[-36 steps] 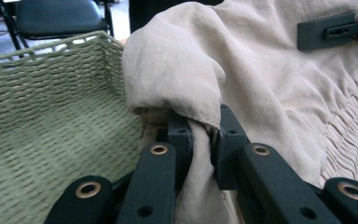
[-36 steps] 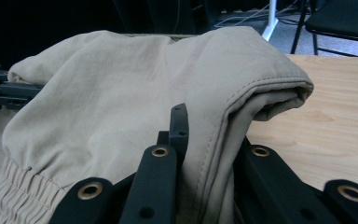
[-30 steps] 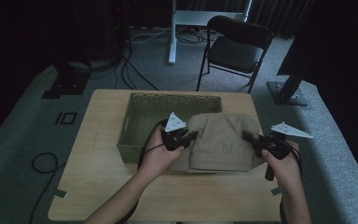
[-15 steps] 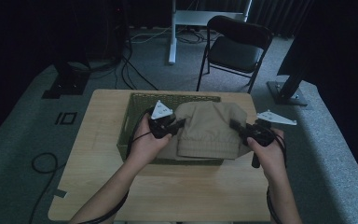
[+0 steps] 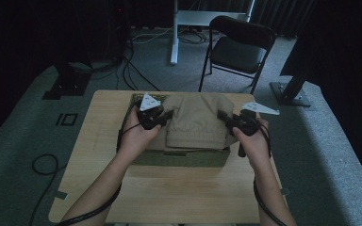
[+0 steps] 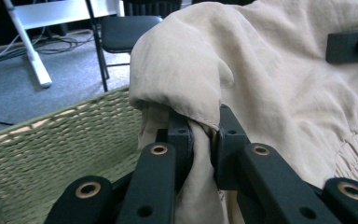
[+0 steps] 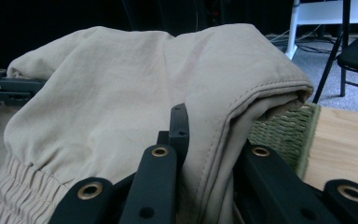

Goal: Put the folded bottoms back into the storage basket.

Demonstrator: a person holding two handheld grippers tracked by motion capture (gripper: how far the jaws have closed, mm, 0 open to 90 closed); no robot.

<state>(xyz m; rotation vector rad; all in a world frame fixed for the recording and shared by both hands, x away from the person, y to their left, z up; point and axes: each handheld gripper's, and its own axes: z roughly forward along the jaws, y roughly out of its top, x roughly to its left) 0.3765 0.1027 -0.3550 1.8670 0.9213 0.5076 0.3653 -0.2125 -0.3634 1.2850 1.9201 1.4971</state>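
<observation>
Left claw [image 5: 166, 117]: clenched on the left edge of the folded beige garment [image 5: 195, 121].
Right claw [image 5: 222, 117]: clenched on its right edge.
Garment: held flat over the green woven basket [image 5: 184, 158].
Basket: on the wooden surface [image 5: 179, 193].
</observation>
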